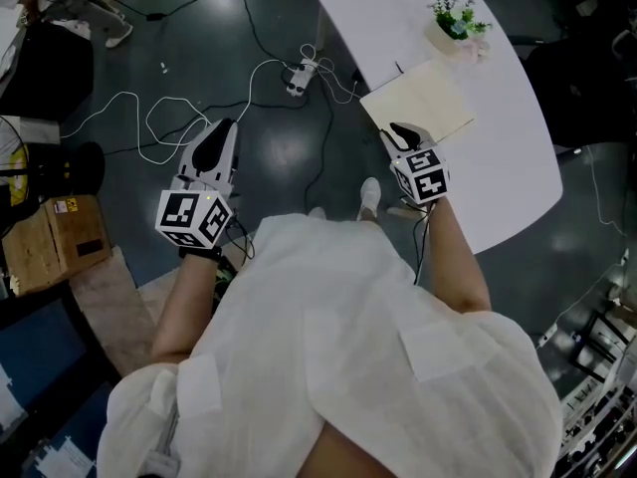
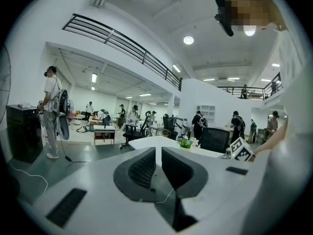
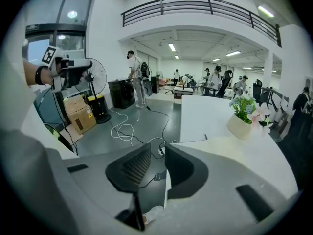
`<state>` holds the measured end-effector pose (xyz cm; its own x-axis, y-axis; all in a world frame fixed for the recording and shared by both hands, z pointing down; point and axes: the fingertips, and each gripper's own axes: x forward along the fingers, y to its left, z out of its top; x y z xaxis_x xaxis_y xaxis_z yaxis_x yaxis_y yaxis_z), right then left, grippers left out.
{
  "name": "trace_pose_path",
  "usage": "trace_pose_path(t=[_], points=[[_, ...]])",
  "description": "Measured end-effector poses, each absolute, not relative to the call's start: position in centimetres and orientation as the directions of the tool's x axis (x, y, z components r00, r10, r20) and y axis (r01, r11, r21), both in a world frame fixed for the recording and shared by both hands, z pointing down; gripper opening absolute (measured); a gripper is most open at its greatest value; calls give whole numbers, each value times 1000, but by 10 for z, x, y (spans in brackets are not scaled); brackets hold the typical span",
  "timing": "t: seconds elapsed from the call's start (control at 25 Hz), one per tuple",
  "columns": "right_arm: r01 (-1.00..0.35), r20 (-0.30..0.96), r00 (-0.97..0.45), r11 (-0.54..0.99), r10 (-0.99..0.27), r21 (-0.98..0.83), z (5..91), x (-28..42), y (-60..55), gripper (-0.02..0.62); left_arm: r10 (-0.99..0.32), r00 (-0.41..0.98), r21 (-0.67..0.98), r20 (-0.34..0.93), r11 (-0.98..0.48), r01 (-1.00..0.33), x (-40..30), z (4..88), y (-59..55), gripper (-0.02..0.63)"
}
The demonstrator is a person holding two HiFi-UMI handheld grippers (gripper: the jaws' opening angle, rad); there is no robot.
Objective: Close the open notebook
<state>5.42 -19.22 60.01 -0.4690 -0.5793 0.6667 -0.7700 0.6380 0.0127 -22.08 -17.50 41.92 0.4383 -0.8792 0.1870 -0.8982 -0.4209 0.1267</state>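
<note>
The notebook (image 1: 418,108) lies flat on the white table (image 1: 398,8) near its front edge and shows one plain cream face. My right gripper (image 1: 398,130) hangs just in front of the notebook's near corner, tilted down at the table edge. In the right gripper view its jaws (image 3: 157,148) stand apart with nothing between them; floor and table edge show through the gap. My left gripper (image 1: 227,125) is away to the left over the dark floor. Its jaws (image 2: 158,151) are empty, with only a thin slit between them.
A small potted plant (image 1: 453,28) stands on the table behind the notebook. White cables and a power strip (image 1: 299,78) lie on the floor between the grippers. A cardboard box (image 1: 60,237) sits at the far left. People stand farther back in the hall.
</note>
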Motion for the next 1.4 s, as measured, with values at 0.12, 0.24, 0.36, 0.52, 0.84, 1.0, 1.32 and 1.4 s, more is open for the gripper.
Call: trace_pose_path(t=[0.12, 0.24, 0.36, 0.52, 0.84, 1.0, 1.32, 1.4], points=[[-759, 694, -455, 651, -558, 25, 611, 55, -198, 95, -880, 435, 131, 190, -417, -900, -221, 421, -178, 34], [-756, 724, -434, 654, -537, 32, 624, 55, -202, 101, -880, 433, 134, 196, -413, -901, -222, 425, -180, 34], [-756, 751, -407, 653, -520, 42, 637, 57, -205, 103, -879, 431, 139, 202, -410, -902, -223, 427, -181, 34], [-745, 795, -366, 664, -484, 61, 660, 58, -204, 121, -882, 424, 140, 207, -402, -905, -226, 430, -182, 34], [-706, 863, -258, 694, -435, 139, 684, 60, -204, 130, -875, 427, 149, 227, -403, -903, -225, 440, -182, 34], [-683, 888, -204, 709, -413, 173, 698, 62, -203, 141, -871, 433, 153, 235, -406, -901, -226, 443, -182, 34], [-609, 921, -85, 751, -381, 254, 726, 71, -202, 170, -869, 427, 151, 249, -401, -904, -229, 447, -182, 34], [-590, 924, -56, 760, -377, 274, 729, 72, -203, 175, -869, 427, 151, 251, -400, -904, -230, 447, -181, 34]])
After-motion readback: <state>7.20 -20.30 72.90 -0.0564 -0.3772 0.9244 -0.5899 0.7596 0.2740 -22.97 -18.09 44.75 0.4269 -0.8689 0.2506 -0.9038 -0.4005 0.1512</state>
